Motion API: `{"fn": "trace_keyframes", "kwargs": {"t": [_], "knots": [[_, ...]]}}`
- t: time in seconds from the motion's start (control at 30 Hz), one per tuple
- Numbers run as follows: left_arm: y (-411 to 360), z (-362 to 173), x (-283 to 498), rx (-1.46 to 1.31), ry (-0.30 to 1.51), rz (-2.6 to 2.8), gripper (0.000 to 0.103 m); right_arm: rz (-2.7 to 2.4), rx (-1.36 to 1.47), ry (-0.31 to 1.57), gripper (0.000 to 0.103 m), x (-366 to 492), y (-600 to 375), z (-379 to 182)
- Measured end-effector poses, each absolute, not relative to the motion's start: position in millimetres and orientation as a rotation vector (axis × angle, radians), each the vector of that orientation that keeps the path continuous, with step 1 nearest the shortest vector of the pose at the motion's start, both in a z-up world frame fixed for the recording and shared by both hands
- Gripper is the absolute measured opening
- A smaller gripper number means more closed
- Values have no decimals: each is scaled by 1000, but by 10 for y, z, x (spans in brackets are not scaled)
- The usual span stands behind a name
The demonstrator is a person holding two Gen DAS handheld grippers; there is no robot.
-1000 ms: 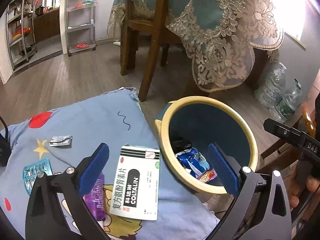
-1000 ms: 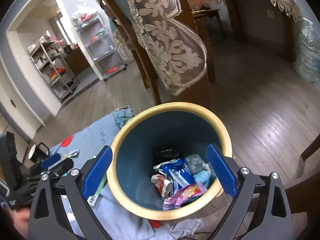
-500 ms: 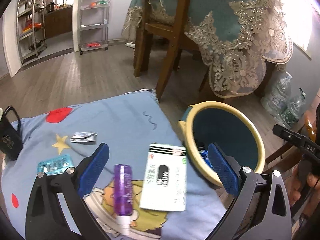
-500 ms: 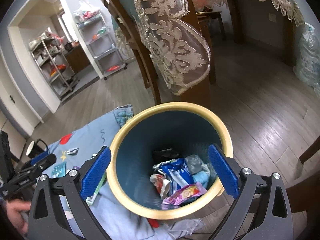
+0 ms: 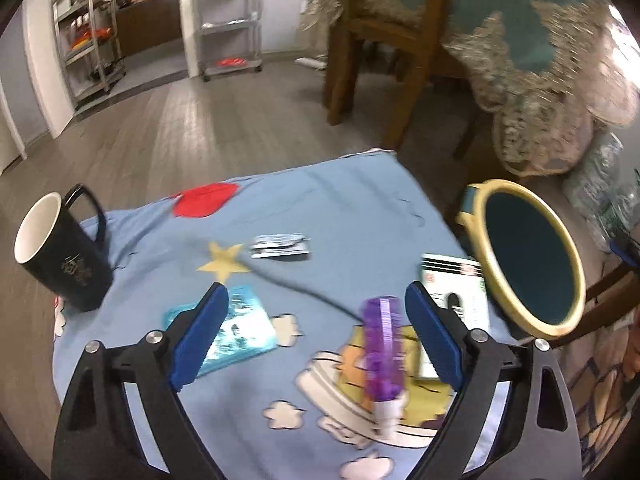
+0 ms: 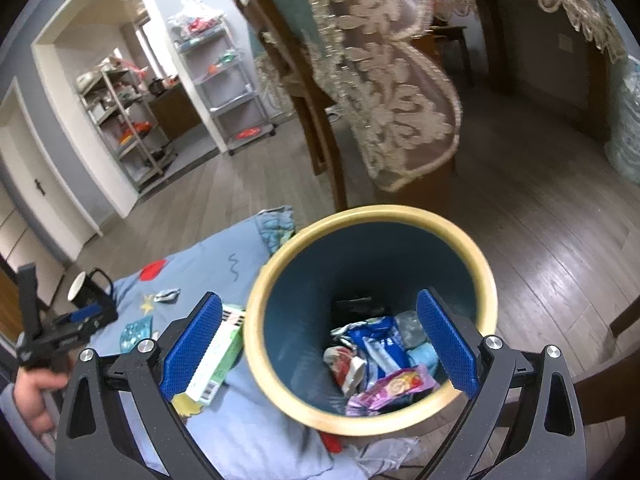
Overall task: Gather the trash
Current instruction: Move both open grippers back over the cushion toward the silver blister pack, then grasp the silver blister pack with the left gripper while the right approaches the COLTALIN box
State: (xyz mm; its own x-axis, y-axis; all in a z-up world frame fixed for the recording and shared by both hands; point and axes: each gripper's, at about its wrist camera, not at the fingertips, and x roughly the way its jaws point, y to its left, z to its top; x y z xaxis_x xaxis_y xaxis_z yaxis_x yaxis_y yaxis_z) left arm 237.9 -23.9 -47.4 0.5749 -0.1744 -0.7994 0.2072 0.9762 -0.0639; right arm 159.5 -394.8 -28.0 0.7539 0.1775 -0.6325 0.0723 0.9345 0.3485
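A teal bin with a cream rim (image 5: 532, 326) (image 6: 400, 216) stands right of the blue cartoon cloth (image 5: 320, 200); several wrappers (image 6: 380, 360) lie inside. On the cloth lie a purple spray bottle (image 5: 382, 344), a white medicine box (image 5: 452, 280) (image 6: 216, 360), a blister pack (image 5: 240, 332) and a small silver wrapper (image 5: 280, 246). My left gripper (image 5: 316, 336) is open and empty above the cloth, between blister pack and bottle. My right gripper (image 6: 320, 348) is open and empty over the bin's mouth.
A black mug (image 5: 60, 252) stands at the cloth's left edge. A wooden chair (image 5: 380, 40) and a table with a lace cloth (image 5: 560, 80) stand behind. Water bottles (image 5: 600, 196) sit at the right. Metal shelves (image 5: 228, 20) line the far wall.
My left gripper has swung left and back from the bin, bringing the mug, blister pack and purple bottle into view. The right gripper has stayed over the bin, shifting slightly.
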Motion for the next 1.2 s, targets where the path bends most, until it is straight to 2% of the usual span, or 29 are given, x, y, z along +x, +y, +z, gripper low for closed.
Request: {"fn": "trace_keyframes", "kwargs": {"t": [0.2,0.5,0.67,0.8,1.03,1.2], "knots": [[-35,-682,2714,6,1004,-200,85,103,338,736,97,1643,-3729,-259],[-182,-1020,3219,3,1078,-218,83,152,319,777,97,1750,-3450,-301],[-264,-1264,3461,46,1142,-184,72,183,289,804,97,1825,-3274,-346],[-250,-1378,3558,57,1171,-149,57,213,254,826,97,1872,-3109,-390],[-220,-1250,3481,51,1126,-152,57,248,223,870,97,1928,-2881,-494],[-23,-912,3354,-69,1045,-154,57,279,191,892,97,1916,-2751,-538]]}}
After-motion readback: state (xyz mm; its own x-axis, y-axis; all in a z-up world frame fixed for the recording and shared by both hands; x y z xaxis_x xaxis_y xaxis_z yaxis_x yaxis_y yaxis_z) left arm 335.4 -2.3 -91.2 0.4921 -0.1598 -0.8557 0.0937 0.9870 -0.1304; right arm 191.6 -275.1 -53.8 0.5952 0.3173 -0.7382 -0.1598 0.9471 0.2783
